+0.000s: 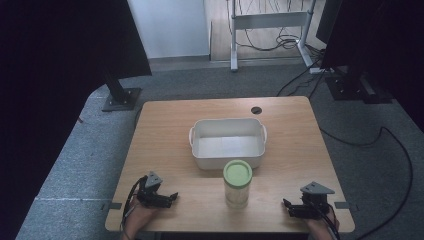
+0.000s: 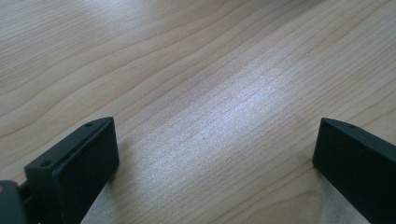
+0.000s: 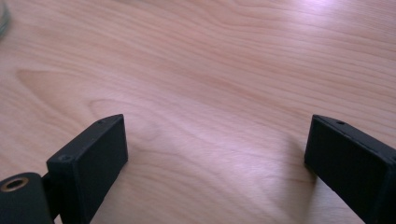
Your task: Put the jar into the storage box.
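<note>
**Nothing handled yet: jar upright, both grippers resting apart from it**

High view: a clear jar with a pale green lid (image 1: 237,183) stands upright on the wooden tabletop (image 1: 165,130), near the front edge and about midway between the two hands. Just behind it, close but seemingly not touching, sits a white plastic tub with handles (image 1: 201,161), and its inside looks empty. The left gripper (image 1: 170,197) rests low at the front left of the tabletop, its jaws pointed toward the jar but well apart from it. The right gripper (image 1: 287,205) rests at the front right, also aimed inward and also well apart from the jar. Neither one touches anything but the tabletop. The lid sits flat on the jar.

Left gripper view: the two black jaws stand wide apart, released, with bare wood grain between them and nothing held. The jar is not between or near the jaw tips here.

Right gripper view: the jaws are likewise spread wide and hold nothing; only tabletop lies between them. At the upper left corner a sliver of curved clear edge (image 3: 3,18) is likely the base of the jar, well off from the jaws.

Judged from this, the work stands at its very start: the jar is untouched, the lid is on, the tub holds nothing. Whatever is meant for the jar, whether it is opened or moved into the tub, all of it is left to do, beginning with a reach and a grasp.
</note>
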`<state>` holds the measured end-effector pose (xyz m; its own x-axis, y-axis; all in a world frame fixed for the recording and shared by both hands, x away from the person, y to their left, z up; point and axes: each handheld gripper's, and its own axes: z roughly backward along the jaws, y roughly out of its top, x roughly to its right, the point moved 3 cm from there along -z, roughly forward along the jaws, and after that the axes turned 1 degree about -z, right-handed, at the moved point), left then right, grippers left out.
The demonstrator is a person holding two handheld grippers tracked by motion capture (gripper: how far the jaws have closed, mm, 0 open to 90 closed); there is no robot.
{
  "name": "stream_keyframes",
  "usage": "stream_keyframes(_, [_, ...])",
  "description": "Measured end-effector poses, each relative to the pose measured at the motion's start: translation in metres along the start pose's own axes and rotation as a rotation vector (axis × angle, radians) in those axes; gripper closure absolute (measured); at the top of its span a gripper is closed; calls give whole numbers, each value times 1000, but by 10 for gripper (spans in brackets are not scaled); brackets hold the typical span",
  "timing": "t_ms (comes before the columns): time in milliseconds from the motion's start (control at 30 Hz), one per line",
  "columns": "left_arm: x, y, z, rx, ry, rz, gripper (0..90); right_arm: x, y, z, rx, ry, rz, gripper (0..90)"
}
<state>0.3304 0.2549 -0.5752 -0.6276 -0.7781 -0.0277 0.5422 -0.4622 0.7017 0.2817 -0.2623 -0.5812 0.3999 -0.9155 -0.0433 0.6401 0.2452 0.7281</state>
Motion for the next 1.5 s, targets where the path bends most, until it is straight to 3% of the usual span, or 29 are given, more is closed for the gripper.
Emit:
stream_keyframes(1000, [1,-1,4,10,-44,-36,49,2,0,-1,-3,-15,4,56])
stream_keyframes(1500, [11,0,7,31,-73,-50,58,2,0,-1,-2,-17,2,57])
